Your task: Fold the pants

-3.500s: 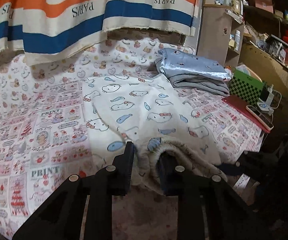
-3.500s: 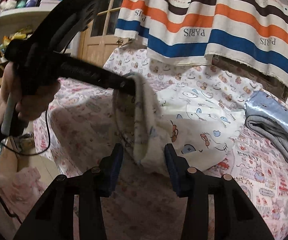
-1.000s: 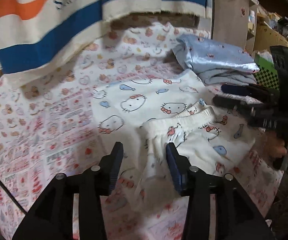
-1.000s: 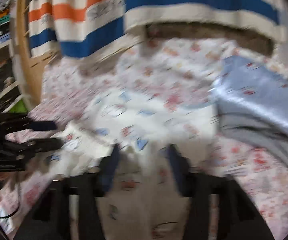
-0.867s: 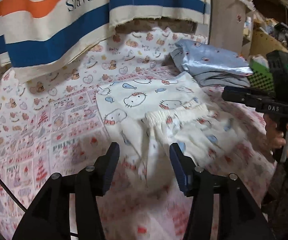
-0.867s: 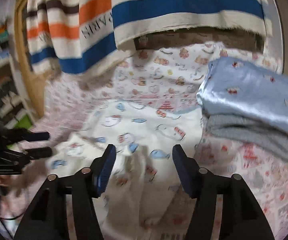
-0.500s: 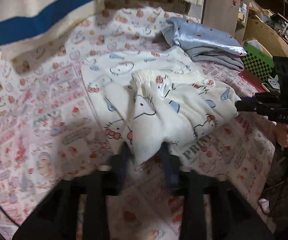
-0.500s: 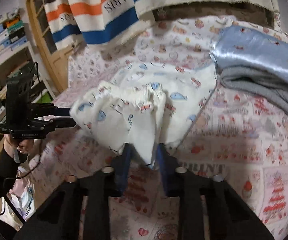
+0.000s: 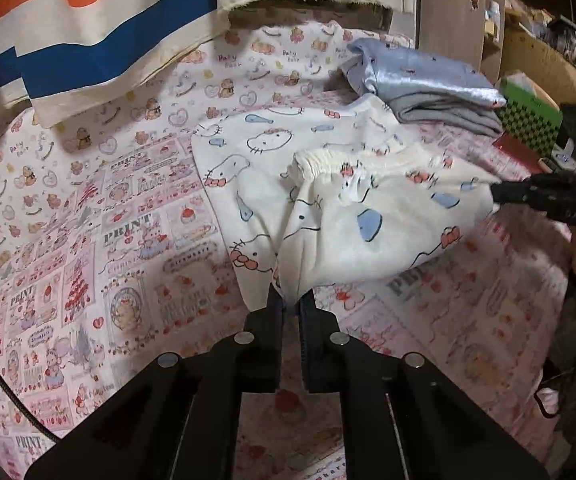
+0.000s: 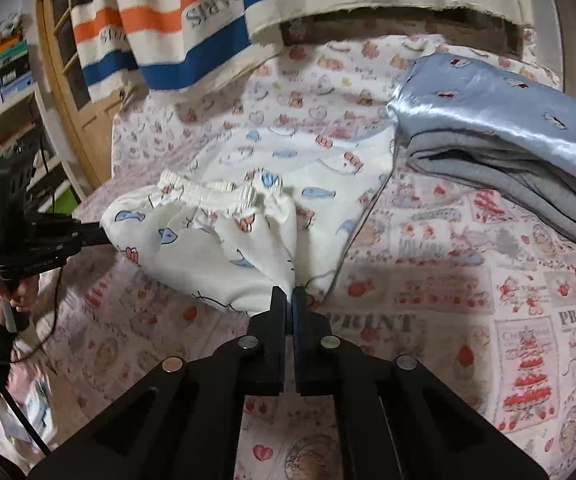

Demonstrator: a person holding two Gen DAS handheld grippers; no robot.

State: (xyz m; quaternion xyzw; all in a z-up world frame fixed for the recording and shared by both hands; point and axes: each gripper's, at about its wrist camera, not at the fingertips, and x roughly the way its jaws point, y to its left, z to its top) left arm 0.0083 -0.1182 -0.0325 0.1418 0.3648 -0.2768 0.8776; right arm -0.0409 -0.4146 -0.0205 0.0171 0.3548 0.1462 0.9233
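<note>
- The pants point(image 9: 368, 216), cream fleece printed with cartoon cats and blue fish, lie on the bed point(image 9: 87, 240) near its front edge, half doubled over: the elastic waistband point(image 10: 211, 194) sits on top of the lower layer, which spreads flat toward the striped cloth point(image 9: 107, 40) hanging at the far side.
- The left gripper point(image 9: 290, 308) has just been closing; its jaws are now clamped on a bunched fold at the near left of the upper layer.
- The right gripper point(image 10: 289, 300) has its jaws pressed together on the near right corner of that same layer, with fabric pinched between them.
- In each wrist view the other gripper shows at the side, nipping the opposite end of the garment.
- A folded pile of blue satin and grey clothes point(image 10: 508, 128) rests on the bed toward its far right corner, just beside the lower layer's edge.
- Handling, as I judge it: light, soft and limp, so it will sag between the two holds and bunch if drawn unevenly. The plush surface should grip the pads well; nothing fragile.
- Best holds look like the outer corners or the thick waistband, with both layers pinched together and kept taut.
</note>
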